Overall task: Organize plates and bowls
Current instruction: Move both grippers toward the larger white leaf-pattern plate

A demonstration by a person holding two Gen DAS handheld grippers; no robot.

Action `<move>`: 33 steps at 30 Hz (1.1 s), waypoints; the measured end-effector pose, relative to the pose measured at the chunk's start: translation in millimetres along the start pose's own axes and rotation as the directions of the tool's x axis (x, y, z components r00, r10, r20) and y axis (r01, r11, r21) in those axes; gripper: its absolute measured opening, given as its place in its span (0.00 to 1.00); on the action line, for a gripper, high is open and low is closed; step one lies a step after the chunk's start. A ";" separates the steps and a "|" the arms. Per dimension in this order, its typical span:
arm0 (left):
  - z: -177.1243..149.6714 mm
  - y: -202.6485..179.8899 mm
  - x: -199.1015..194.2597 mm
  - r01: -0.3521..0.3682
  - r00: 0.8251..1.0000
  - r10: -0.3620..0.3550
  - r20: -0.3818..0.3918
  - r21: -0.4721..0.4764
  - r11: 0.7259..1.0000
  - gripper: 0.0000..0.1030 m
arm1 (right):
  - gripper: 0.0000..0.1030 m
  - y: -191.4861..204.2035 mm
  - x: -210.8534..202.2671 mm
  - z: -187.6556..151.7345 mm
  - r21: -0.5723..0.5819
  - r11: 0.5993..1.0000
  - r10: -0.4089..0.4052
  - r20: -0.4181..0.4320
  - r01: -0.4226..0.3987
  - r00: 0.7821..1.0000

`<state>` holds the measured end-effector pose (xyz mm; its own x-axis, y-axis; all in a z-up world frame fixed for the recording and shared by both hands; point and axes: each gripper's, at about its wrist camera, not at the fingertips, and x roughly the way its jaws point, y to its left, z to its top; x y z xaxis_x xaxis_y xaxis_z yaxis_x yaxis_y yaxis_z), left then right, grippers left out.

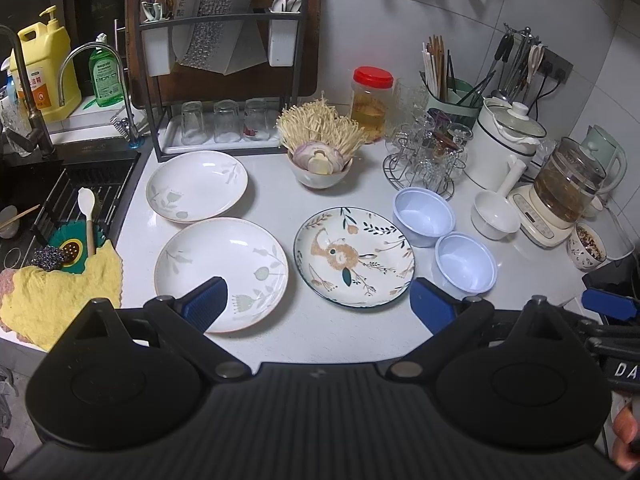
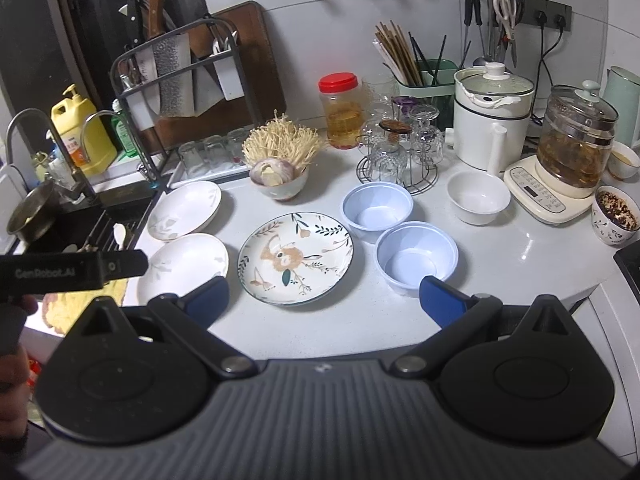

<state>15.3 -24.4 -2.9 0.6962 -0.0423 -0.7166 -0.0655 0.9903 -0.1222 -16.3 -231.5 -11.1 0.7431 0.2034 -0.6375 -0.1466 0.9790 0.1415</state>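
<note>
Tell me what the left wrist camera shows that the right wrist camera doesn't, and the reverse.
Only the left wrist view shows the yellow cloth spread beside the sink, with the white spatula above it.

Only the right wrist view shows the steel pot at the sink and the black knife handles above the rack.

Both show the two white plates, the floral plate, two blue bowls and the white bowl. The left gripper and right gripper are open and empty.
</note>
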 end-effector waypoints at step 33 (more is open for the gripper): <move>-11.3 -27.0 13.4 -0.088 0.996 0.084 -0.043 -0.108 0.990 0.97 | 1.00 -36.5 9.5 -9.9 -0.003 0.990 0.144 0.005 -0.144 0.990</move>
<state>18.3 -53.2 -16.9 0.6566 0.0352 -0.7534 -0.2035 0.9701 -0.1321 -10.4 -265.1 -29.8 0.7178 0.3422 -0.6064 -0.2538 0.9396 0.2298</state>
